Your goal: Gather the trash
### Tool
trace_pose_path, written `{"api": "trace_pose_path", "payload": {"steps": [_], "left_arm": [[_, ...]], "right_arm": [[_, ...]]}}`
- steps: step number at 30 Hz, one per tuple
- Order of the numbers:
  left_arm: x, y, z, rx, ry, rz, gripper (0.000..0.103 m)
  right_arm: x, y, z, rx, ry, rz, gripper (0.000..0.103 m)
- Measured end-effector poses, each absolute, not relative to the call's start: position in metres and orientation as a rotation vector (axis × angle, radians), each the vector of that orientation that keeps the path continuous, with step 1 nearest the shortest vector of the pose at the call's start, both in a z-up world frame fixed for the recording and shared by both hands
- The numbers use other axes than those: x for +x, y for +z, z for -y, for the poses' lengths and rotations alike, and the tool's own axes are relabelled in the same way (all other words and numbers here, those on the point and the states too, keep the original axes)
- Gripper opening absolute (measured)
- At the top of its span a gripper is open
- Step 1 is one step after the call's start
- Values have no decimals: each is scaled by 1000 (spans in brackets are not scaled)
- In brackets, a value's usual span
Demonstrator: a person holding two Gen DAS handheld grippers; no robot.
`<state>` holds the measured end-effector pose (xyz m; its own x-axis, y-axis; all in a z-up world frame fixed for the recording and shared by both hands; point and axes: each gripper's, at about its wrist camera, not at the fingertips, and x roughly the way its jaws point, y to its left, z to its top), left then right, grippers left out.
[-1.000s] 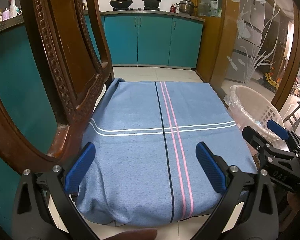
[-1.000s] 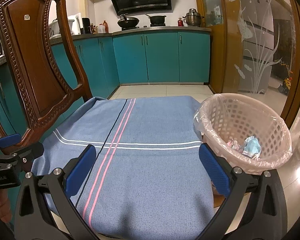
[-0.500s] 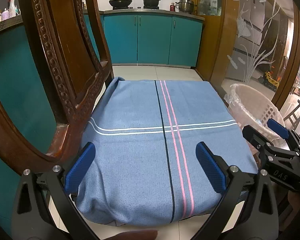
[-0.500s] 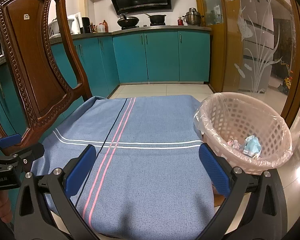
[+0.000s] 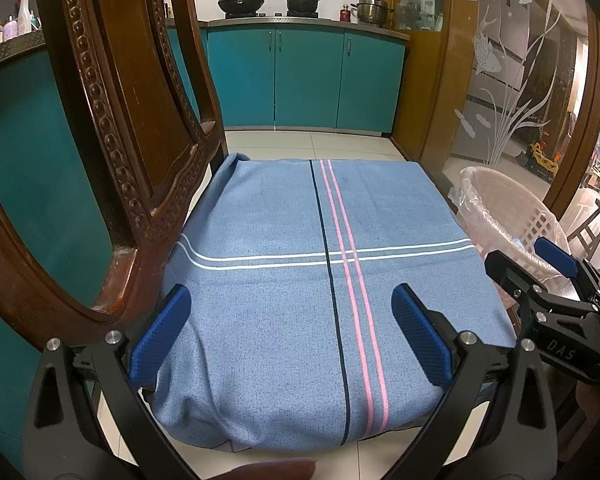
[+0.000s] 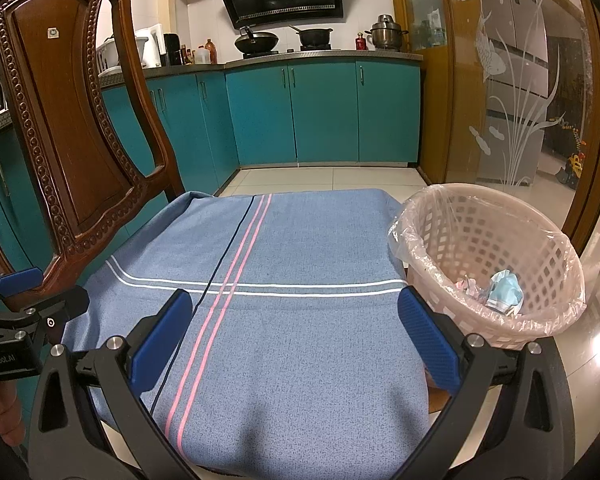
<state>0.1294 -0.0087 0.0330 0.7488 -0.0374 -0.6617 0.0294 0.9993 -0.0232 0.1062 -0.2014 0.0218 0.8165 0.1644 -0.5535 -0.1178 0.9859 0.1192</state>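
Trash [image 6: 500,292] lies in the lined basket [image 6: 480,336] at the right of the right wrist view: a crumpled pale blue piece and some small pinkish scraps. Nearest the cameras, the left gripper [image 5: 295,332] and the right gripper [image 6: 295,332] both hover with fingers spread wide, holding nothing. Beyond them the blue striped cloth [image 6: 283,300] over the chair seat shows no litter. Past it, the tiled floor [image 6: 328,176] toward the teal cabinets also looks bare. Judging by this, collecting seems finished or nearly so, unless scraps lie out of view.
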Motion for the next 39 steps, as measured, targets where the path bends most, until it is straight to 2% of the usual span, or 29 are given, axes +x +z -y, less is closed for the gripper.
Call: {"api": "trace_pose_path", "payload": {"steps": [39], "left_arm": [[129, 30, 7, -13, -23, -731, 100]], "right_arm": [[106, 13, 194, 62, 160, -622, 100]]}}
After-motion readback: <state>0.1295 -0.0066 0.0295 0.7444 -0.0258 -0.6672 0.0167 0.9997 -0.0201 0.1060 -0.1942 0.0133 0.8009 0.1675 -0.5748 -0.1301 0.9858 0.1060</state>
